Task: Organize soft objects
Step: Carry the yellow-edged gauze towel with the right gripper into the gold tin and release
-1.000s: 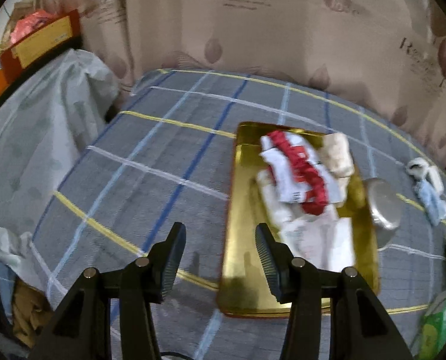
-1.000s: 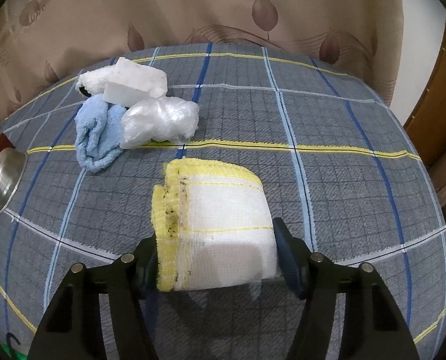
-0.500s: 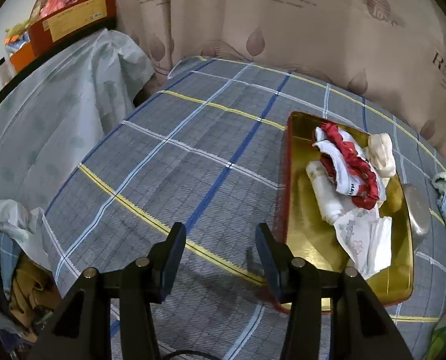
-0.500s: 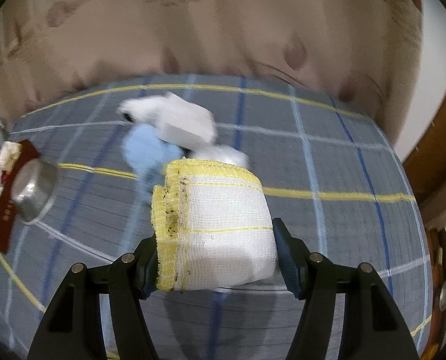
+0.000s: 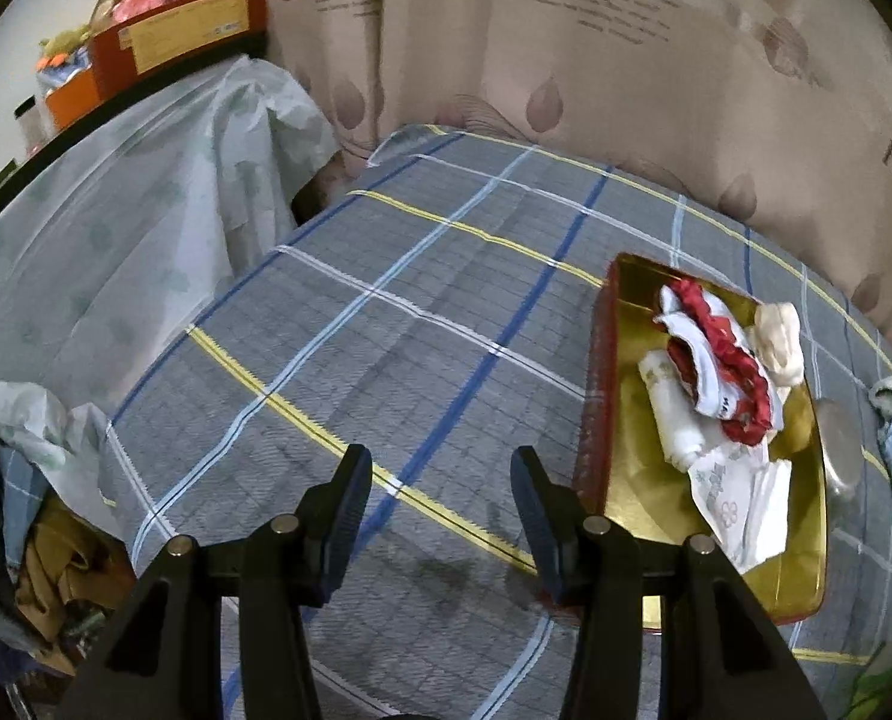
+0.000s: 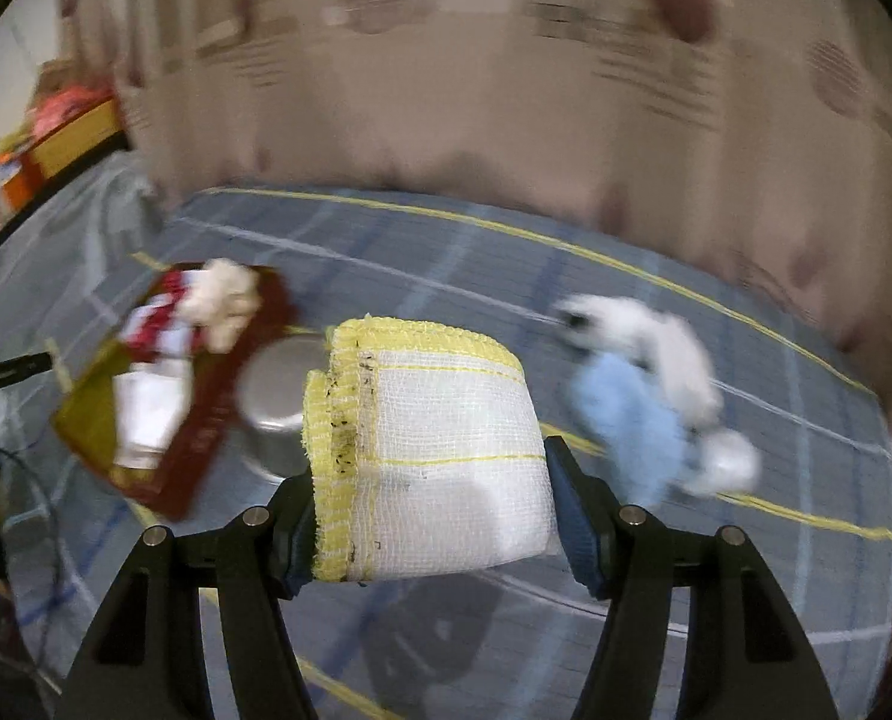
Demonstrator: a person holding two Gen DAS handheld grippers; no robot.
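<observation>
My right gripper [image 6: 431, 498] is shut on a folded white cloth with yellow edging [image 6: 425, 456], held above the plaid tabletop. A gold tray with a red rim [image 5: 632, 498] [image 6: 203, 420] holds a red-and-white fabric [image 5: 716, 360], a cream cloth [image 5: 779, 342], a white roll [image 5: 668, 414] and a printed tissue pack [image 5: 740, 498]. My left gripper [image 5: 440, 516] is open and empty over the table, just left of the tray. A light blue cloth [image 6: 626, 420] and white soft items [image 6: 656, 336] lie right of the held cloth.
A steel bowl [image 6: 278, 396] [image 5: 836, 444] sits beside the tray's right side. A patterned curtain [image 5: 626, 90] backs the table. A cloth-draped shelf [image 5: 116, 192] with boxes stands at the left. Clothes [image 5: 44, 570] are piled below the table's left edge.
My right gripper has lifted the yellow-edged cloth off the table and swung left towards the tray. The left gripper has drifted left, so the tray now sits further right in its view.
</observation>
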